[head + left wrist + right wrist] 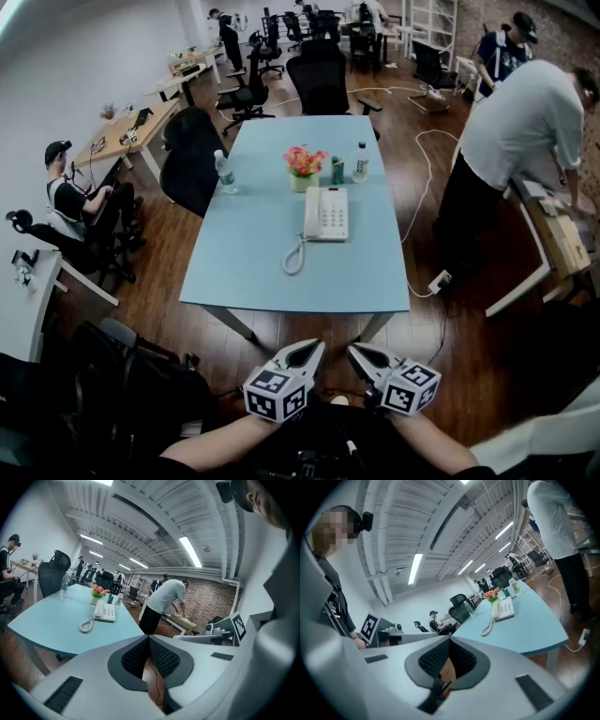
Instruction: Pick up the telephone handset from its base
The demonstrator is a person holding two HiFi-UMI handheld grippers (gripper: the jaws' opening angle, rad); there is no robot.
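Both grippers sat low and close to the person's body, side by side, short of the near edge of the table point(272, 281). Left gripper point(315, 346) had its jaws pressed together at the tips, nothing between them – its own view point(148, 639) showed only wood floor through the gap behind the pads. Right gripper point(354, 350) was the same: jaws together, empty, confirmed in its own view point(449, 641). The two tips angled toward each other, near but apart.

Telephone point(325, 214) lay on the light blue table well ahead of both grippers, roughly midway between their lines. Handset point(312, 212) rested on the base point(334, 214), on the side nearer the left gripper – untouched. Coiled cord point(294, 256) trailed from the handset toward the grippers.

Beyond the telephone stood a flower pot point(304, 169), a green can point(337, 171) and a small bottle point(361, 162); a water bottle point(225, 172) stood further off to the left gripper's side.

A person in a white shirt point(511, 131) bent over a bench off to the right gripper's side. A seated person point(70, 197) was far off to the left gripper's side.
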